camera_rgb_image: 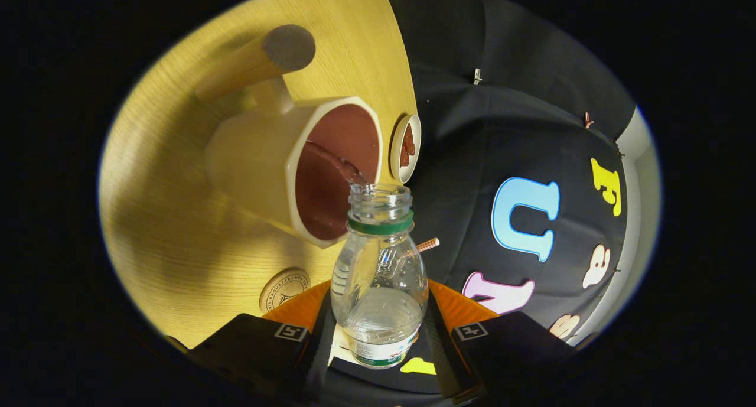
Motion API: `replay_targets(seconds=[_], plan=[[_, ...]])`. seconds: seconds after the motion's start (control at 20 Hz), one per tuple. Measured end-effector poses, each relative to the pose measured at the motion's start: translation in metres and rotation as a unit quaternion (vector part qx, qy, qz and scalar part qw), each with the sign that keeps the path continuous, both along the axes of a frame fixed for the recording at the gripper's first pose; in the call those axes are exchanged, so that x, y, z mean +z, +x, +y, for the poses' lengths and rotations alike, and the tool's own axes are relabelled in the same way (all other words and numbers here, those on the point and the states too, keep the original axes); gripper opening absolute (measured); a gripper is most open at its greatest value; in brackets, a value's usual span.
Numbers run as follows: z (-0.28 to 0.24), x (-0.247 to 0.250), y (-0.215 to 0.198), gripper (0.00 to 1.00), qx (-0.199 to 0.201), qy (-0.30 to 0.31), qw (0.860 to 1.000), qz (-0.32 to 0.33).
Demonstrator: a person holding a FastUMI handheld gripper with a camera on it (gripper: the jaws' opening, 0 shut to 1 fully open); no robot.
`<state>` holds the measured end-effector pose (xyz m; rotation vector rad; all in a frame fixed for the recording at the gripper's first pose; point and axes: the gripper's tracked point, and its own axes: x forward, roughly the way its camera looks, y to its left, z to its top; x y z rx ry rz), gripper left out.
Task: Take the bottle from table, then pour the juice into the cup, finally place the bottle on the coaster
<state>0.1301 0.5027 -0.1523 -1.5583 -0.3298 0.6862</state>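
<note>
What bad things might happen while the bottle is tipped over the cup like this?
The bottle, held between the gripper fingers, has its open mouth right at the cup rim, so a small wobble could spill juice onto the table. The mouth might also bump the rim and nudge the cup. The clear bottle looks smooth, so it may slip while tilted.
</note>
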Motion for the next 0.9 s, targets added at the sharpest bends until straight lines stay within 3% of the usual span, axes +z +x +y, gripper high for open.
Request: replay_targets(seconds=[0.9], plan=[[-0.005,0.005,0.01,0.74,0.018,-0.035,0.999,-0.031]])
